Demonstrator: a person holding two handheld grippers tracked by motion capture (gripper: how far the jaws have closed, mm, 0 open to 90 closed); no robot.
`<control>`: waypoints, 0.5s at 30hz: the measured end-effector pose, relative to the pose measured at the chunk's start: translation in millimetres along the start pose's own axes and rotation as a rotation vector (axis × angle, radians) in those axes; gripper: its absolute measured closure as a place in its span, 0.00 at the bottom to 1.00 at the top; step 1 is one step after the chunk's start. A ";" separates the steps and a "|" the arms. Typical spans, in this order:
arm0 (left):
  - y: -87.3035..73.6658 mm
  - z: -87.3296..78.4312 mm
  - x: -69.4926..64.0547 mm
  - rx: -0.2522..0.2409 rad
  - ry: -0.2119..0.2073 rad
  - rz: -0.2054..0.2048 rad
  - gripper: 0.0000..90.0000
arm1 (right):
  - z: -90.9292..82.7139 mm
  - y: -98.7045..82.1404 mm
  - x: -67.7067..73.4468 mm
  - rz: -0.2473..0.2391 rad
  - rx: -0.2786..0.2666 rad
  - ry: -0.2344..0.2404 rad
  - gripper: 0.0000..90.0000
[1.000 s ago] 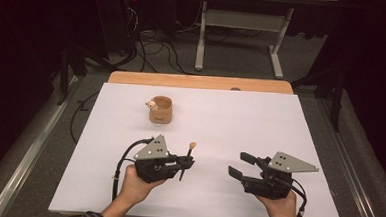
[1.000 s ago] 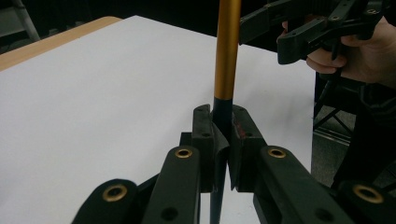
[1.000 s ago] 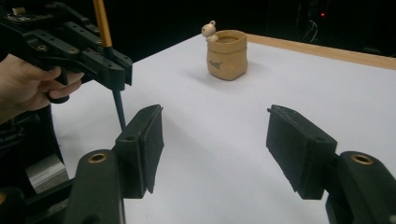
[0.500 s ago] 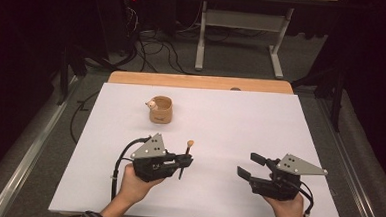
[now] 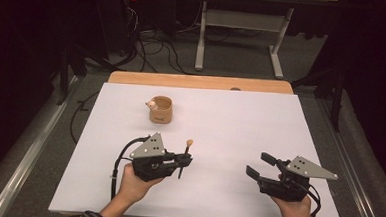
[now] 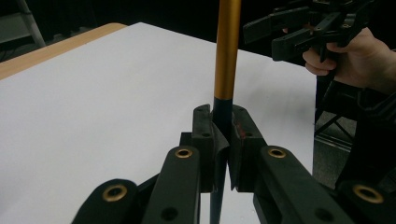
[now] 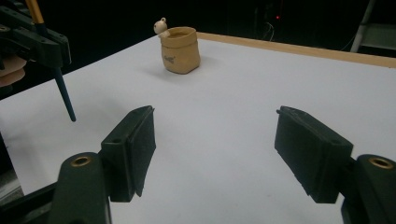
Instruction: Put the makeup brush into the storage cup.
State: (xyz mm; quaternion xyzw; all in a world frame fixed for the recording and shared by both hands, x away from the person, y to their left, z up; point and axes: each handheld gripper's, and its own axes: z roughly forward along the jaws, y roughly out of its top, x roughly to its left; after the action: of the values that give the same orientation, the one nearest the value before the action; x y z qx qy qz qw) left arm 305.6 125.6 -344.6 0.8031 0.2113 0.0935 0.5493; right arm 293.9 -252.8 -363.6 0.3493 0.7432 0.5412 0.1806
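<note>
The white surface (image 5: 240, 126) carries a small tan pot (image 5: 161, 110) toward its far left, with a little figure at the rim. Nearer the person, the left gripper (image 5: 182, 160) has its jaws clamped tight on a pen (image 6: 227, 56), gold above and dark below, held upright with its tip above the surface. The right gripper (image 5: 261, 166) sits well apart to the right; its jaws have just been opening and stand wide with nothing between them. The grip looks low on the shaft, so the pen could pivot or slip, and its tip may be a nib that marks the surface.
</note>
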 end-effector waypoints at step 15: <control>-0.1 -1.7 1.6 -0.005 0.007 -0.002 0.92 | -4.3 -7.4 -10.3 0.002 -0.023 -0.032 0.33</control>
State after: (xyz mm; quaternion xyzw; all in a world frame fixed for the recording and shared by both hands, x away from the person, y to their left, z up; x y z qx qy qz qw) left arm 306.3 127.8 -344.1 0.8010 0.2136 0.0963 0.5509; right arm 295.9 -264.3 -370.1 0.3567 0.7335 0.5442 0.1961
